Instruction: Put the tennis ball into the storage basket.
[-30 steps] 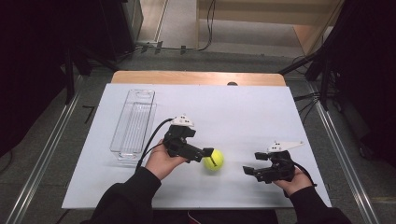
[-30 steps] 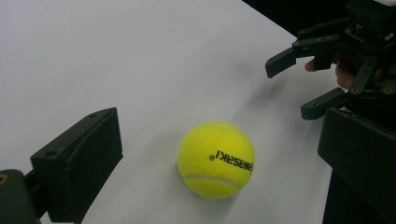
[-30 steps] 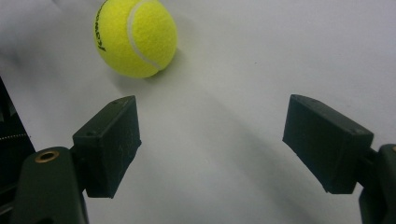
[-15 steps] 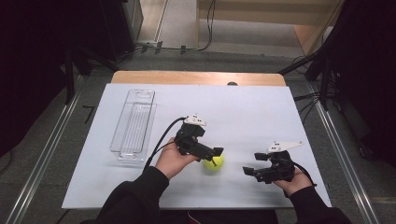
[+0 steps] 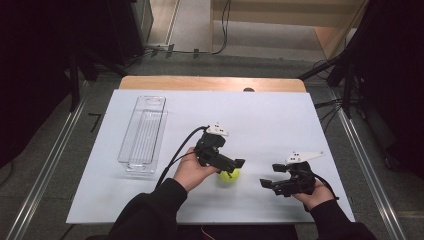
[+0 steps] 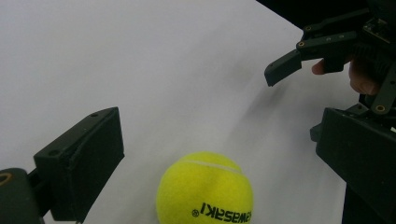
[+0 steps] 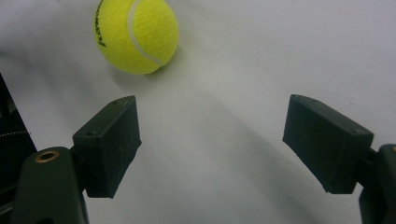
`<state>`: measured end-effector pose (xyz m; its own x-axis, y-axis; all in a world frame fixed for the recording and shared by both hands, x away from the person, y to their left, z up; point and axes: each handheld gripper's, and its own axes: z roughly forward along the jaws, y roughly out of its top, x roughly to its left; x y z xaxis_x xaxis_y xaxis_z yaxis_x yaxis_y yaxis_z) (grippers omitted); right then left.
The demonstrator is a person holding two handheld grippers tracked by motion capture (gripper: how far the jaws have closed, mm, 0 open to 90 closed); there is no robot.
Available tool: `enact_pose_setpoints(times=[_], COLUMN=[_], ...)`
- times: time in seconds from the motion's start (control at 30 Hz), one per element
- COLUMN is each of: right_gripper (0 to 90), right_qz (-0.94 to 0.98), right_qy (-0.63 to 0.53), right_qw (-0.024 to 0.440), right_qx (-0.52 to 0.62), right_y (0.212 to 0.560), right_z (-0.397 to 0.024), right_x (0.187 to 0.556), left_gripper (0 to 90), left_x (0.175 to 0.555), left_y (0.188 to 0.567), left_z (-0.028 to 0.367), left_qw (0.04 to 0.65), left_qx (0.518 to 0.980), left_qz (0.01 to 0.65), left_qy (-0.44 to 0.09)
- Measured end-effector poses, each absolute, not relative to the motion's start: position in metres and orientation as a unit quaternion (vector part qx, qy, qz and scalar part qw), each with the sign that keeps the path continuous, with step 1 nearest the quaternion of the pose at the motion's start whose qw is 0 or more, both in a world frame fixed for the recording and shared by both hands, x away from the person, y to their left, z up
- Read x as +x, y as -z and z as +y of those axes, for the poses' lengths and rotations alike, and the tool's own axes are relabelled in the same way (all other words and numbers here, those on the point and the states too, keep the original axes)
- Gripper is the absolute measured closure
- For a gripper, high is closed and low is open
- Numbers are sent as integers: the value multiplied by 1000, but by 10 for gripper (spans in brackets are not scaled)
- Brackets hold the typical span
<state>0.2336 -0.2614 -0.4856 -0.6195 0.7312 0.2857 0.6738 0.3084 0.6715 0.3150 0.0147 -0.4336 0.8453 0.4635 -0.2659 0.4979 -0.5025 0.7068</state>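
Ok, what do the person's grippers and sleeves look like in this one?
Both are black two-jaw tools with blocky rectangular jaws and small brass-coloured pivot screws. The left gripper trails a black cable; the right gripper also has one behind the hand. Each carries a pale three-cornered plate on top. The person wears dark long sleeves.

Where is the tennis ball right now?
In the high view the tennis ball lies on the white table, near its front edge, just under the open left gripper, with the right gripper open to its right.
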Motion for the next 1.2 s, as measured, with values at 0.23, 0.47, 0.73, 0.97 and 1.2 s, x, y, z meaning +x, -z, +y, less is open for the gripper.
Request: enact_pose_setpoints(times=[0.23,0.47,0.73,0.97,1.2], right_gripper=[169,169,169,169,169], right_qz=[808,809,810,811,812], right_qy=[-395,-394,-394,-393,-394], right_qw=[37,37,36,36,34], right_qx=[436,434,433,432,429], right_y=[486,486,487,487,487], right_z=[-262,-261,-260,-260,-259], right_x=[234,234,234,234,233], left_gripper=[12,12,12,12,12], left_x=[313,312,312,310,310], left_y=[439,448,456,464,472], left_z=[13,11,12,10,13], left_qw=[416,409,412,404,394], left_qx=[867,870,869,871,873], left_qz=[272,272,273,276,285], left_qy=[25,30,37,43,47])
